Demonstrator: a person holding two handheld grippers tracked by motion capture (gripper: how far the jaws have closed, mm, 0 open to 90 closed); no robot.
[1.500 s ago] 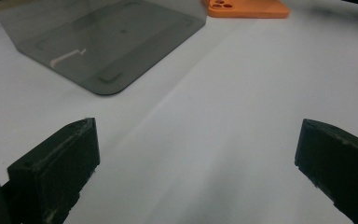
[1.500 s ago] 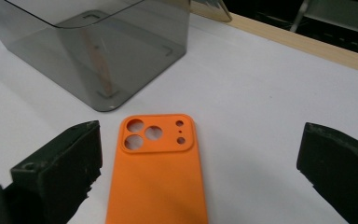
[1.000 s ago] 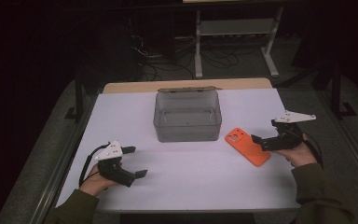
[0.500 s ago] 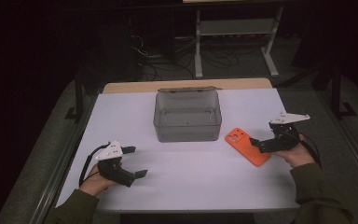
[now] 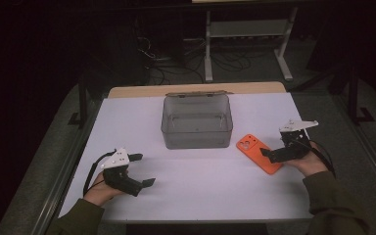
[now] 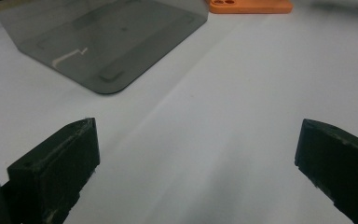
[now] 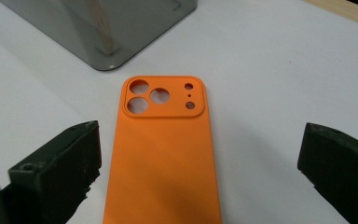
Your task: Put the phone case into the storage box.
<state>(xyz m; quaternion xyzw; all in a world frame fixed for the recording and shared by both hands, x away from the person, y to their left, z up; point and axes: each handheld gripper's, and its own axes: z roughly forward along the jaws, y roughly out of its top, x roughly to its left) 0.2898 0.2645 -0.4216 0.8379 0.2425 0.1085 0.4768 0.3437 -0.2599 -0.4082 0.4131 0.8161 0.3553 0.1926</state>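
Right gripper dropped onto the phone case; nothing else moved.

Over the last second the right gripper (image 5: 270, 155) came down and in toward the person's side of the table, from a raised spot beside the far right edge of the orange phone case (image 5: 258, 153) to low over its near end. The grey plate on top sank with it, and the hand (image 5: 309, 161) followed. By the end the jaws stood wide apart, one on either side of the case's near half in the right gripper view, camera cutouts pointing away toward the grey box (image 7: 107, 28). Contact between jaws and case couldn't be made out.
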